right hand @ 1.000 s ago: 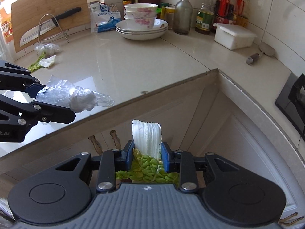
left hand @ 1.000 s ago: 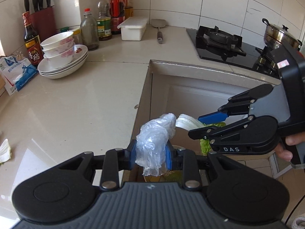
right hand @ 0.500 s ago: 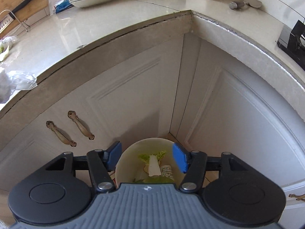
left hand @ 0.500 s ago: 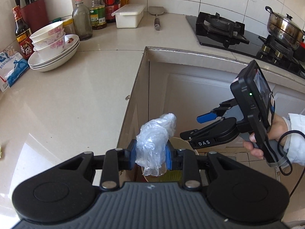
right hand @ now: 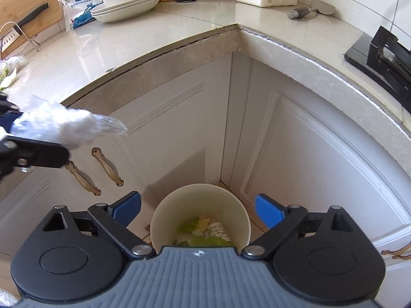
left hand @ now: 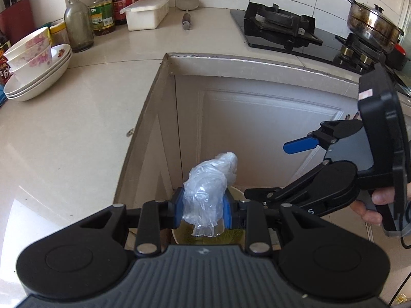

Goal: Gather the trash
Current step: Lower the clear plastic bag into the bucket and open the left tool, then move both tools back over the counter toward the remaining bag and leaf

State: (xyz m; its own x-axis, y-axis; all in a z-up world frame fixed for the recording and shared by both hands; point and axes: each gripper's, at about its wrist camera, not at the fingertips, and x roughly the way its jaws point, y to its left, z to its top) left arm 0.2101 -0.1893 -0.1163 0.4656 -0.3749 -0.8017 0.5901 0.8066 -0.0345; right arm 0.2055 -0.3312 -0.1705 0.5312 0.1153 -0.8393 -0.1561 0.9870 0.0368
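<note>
Hovering over the round cream plastic bin (right hand: 200, 213) in the cabinet corner below the worktop (left hand: 64, 138), the right tongs (right hand: 197, 209) are spreading with nothing between them. The left tongs (left hand: 203, 211) clench a crumpled clear plastic bag (left hand: 208, 192) above the bin's rim, probably ready to drop onto the green vegetable scraps (right hand: 203, 233).

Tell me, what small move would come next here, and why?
Probably carry the left gripper over the bin and let go. It is shut on crumpled plastic wrap, while the right gripper is opening with nothing between its fingers, poised above the bin, which already holds vegetable scraps.
</note>
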